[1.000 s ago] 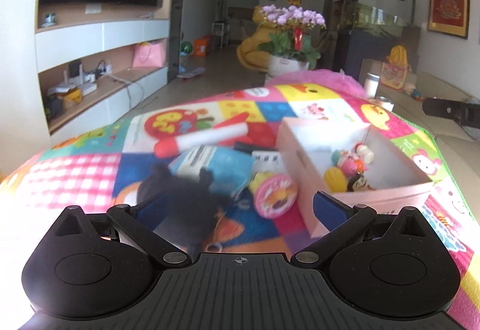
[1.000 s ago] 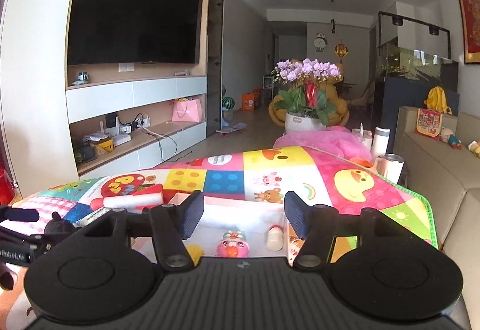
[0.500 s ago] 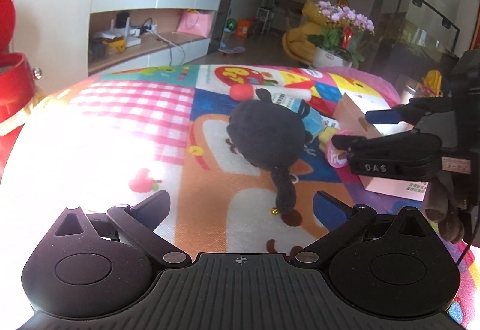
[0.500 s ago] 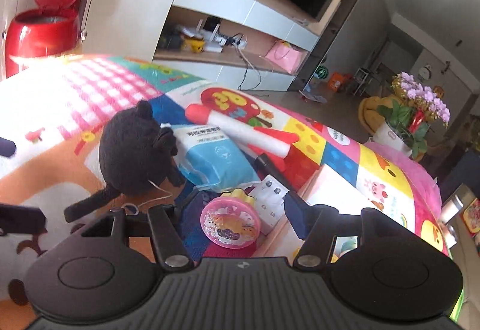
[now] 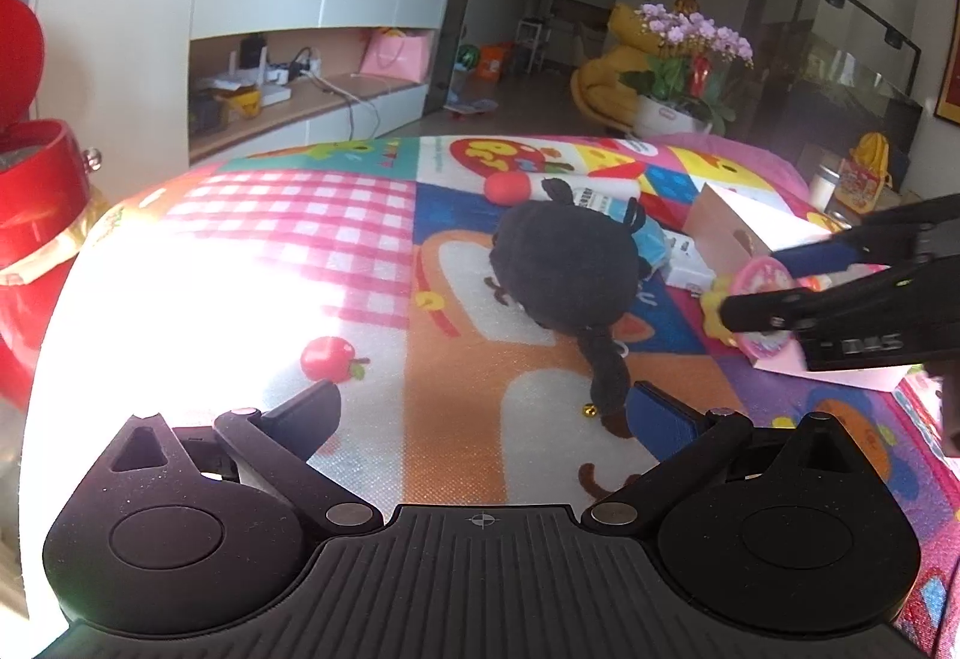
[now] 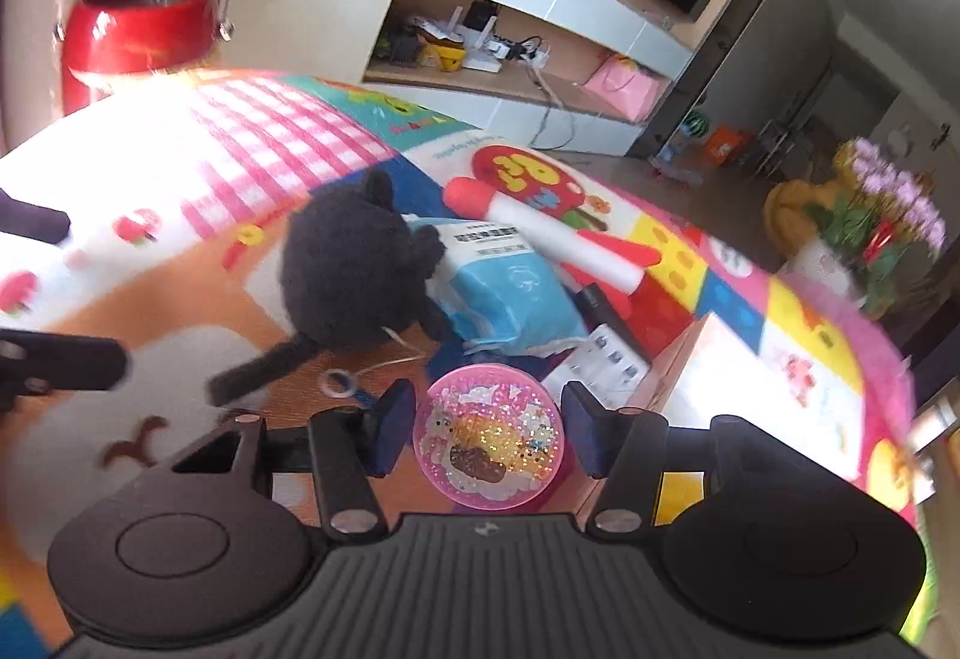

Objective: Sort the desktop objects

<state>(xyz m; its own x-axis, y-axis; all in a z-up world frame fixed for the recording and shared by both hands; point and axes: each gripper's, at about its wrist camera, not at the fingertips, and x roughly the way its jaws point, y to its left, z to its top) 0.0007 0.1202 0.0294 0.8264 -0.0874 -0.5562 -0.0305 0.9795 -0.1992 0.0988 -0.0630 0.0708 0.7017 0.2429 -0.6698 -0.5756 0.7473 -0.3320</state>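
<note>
A: Item one, nearest — right gripper (image 6: 489,434)?
B: Fingers spread, now straddling the pink glitter disc (image 6: 489,437), one finger on each side. No contact that I can confirm, so open, not yet holding. Half a second ago the disc lay just ahead of the fingers; a second ago this gripper hung over the box. So it has dropped in on its next pick.

A: Item two — left gripper (image 5: 483,413)?
B: Released, jaws wide, empty. It hovers low over the play mat (image 5: 252,251), with the tail of the black plush toy (image 5: 567,266) just beside its right finger. It sits about where it did half a second ago.

A: Middle ground?
B: The plush leans on a blue packet (image 6: 510,293); beyond that lie a red-and-white foam rocket (image 6: 552,233) and a small white card (image 6: 606,356).

A: Far items?
B: The pink box (image 5: 729,233) stands open just beside the disc, on its right. Its contents are not visible now.

A: Meaning for the sort?
B: My judgement: the disc goes next — close, lift, a short carry into the box. Plush, packet and rocket remain unsorted.
</note>
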